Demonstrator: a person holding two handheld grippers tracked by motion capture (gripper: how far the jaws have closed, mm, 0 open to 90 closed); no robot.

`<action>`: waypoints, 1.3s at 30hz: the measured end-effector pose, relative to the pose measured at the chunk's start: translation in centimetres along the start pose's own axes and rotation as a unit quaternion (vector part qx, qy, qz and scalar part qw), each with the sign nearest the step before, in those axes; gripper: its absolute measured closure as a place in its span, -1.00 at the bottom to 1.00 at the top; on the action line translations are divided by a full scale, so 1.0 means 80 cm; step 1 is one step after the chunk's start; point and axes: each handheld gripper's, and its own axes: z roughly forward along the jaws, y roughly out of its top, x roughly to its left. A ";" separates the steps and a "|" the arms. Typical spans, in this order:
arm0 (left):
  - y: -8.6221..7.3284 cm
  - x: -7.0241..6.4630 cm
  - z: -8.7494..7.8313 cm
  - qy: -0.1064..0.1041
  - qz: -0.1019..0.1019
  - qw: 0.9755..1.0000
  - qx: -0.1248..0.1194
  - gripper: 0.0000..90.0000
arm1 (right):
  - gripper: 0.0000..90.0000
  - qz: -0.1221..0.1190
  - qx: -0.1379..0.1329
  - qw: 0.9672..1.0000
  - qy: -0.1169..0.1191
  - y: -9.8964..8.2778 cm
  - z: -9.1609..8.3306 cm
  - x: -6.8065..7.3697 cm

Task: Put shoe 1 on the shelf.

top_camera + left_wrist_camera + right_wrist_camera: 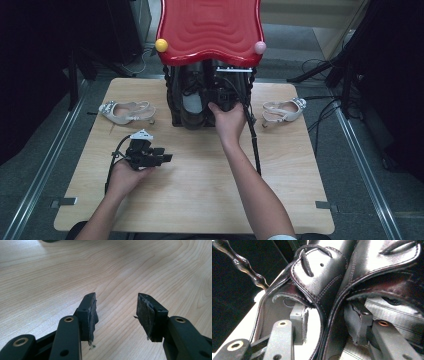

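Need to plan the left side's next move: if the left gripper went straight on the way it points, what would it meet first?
Probably nothing: the left gripper points across the bare wooden table, its open fingers empty. Low as it is, it might graze the tabletop.

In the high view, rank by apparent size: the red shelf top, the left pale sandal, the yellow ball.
1. Red shelf top, though it sits nearest the camera.
2. Left pale sandal.
3. Yellow ball, smallest.

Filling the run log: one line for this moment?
left gripper: open, over bare table | right gripper: open, jaws astride inner walls of dark shoes on rack | sandals untouched
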 end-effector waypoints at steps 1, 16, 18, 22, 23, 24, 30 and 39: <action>0.000 0.000 0.000 0.000 0.000 1.000 0.000 0.12 | 0.24 -0.001 -0.001 1.000 0.000 0.000 -0.001 0.000; 0.000 -0.001 -0.001 0.000 -0.002 1.000 -0.002 0.12 | 0.14 -0.027 -0.009 0.999 0.015 -0.007 -0.030 0.008; 0.000 0.000 -0.001 0.000 -0.003 1.000 -0.004 0.13 | 0.17 -0.026 -0.007 0.999 0.022 -0.010 -0.034 0.007; 0.001 0.000 -0.003 -0.003 -0.005 1.000 -0.005 0.14 | 0.20 -0.025 0.005 0.999 0.037 -0.014 -0.045 0.004; 0.001 -0.001 -0.004 -0.006 -0.007 1.000 -0.008 0.15 | 0.20 -0.024 0.008 0.999 0.040 -0.015 -0.048 0.005; 0.002 -0.001 -0.004 -0.005 -0.004 1.000 -0.006 0.16 | 0.20 -0.027 0.009 0.999 0.043 -0.015 -0.052 0.005; 0.009 -0.008 -0.010 -0.011 0.012 1.000 -0.003 0.23 | 0.21 -0.051 0.004 0.997 0.066 -0.023 -0.085 0.005; 0.037 -0.022 -0.047 -0.047 0.026 0.998 -0.032 0.66 | 0.26 -0.073 0.030 0.991 0.111 -0.066 -0.118 -0.012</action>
